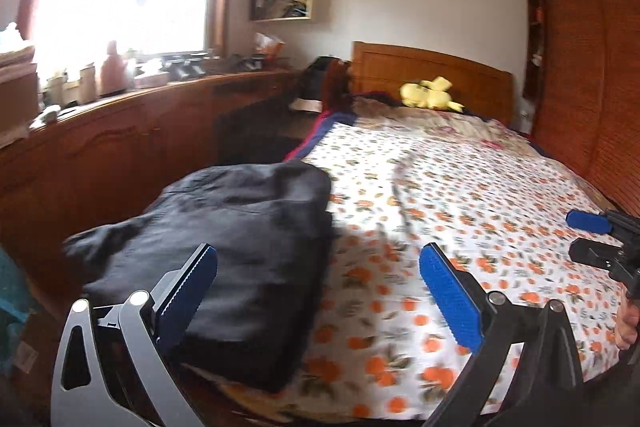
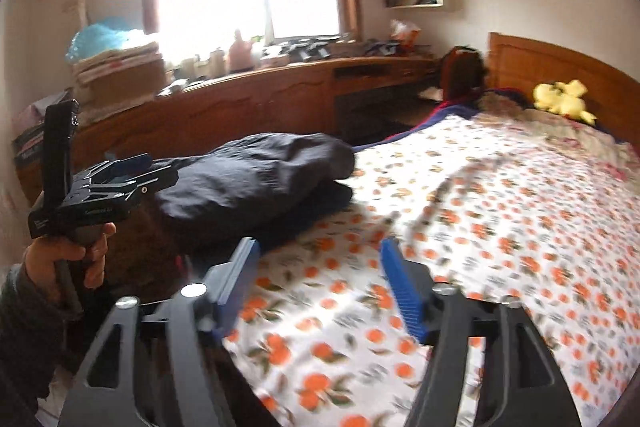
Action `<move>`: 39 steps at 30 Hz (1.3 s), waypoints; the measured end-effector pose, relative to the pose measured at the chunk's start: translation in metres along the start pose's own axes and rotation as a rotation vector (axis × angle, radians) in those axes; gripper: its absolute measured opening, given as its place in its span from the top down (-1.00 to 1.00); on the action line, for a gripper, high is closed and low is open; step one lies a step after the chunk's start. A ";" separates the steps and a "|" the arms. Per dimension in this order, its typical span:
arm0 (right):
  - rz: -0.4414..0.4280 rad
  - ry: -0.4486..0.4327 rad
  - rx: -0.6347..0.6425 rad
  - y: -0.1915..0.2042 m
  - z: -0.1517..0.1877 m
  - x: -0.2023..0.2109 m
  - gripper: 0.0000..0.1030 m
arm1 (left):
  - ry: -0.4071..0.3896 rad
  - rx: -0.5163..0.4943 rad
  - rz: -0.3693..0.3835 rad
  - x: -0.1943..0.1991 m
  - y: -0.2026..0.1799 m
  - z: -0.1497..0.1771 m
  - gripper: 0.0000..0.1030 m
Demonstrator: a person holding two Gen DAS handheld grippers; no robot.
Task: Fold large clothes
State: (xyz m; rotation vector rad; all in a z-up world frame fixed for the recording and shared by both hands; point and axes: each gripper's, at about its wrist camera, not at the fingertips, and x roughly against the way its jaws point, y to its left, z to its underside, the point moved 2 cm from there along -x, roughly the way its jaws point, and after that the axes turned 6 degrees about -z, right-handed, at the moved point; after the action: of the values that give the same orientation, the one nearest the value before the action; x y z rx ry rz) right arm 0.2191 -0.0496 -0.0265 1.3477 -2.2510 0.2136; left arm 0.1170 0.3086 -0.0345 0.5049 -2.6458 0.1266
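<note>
A dark navy garment lies folded in a thick bundle at the near left corner of the bed; it also shows in the right wrist view. My left gripper is open and empty, held above the bundle's right edge. My right gripper is open and empty, over the flowered bedsheet to the right of the bundle. The right gripper shows at the right edge of the left wrist view, the left gripper at the left of the right wrist view.
The bed has a wooden headboard with a yellow plush toy by it. A long wooden cabinet with clutter on top runs under the window on the left. A wooden wardrobe stands at the right.
</note>
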 end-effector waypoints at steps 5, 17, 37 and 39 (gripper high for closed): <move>0.092 -0.057 -0.040 -0.029 0.012 0.044 -0.87 | 0.024 -0.051 0.049 -0.002 -0.054 0.001 -0.97; 0.349 -0.165 -0.189 -0.085 0.060 0.164 -0.87 | 0.025 -0.151 0.205 0.020 -0.186 0.017 -0.97; 0.528 -0.268 -0.257 -0.085 0.114 0.274 -0.87 | -0.020 -0.191 0.320 0.097 -0.291 0.039 -0.97; 0.531 -0.268 -0.258 -0.086 0.114 0.274 -0.87 | -0.019 -0.193 0.320 0.097 -0.291 0.040 -0.97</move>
State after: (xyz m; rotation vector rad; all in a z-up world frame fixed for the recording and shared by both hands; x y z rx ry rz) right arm 0.1495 -0.3492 0.0004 0.6597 -2.7155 -0.0850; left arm 0.1268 -0.0009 -0.0259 0.0182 -2.7017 -0.0370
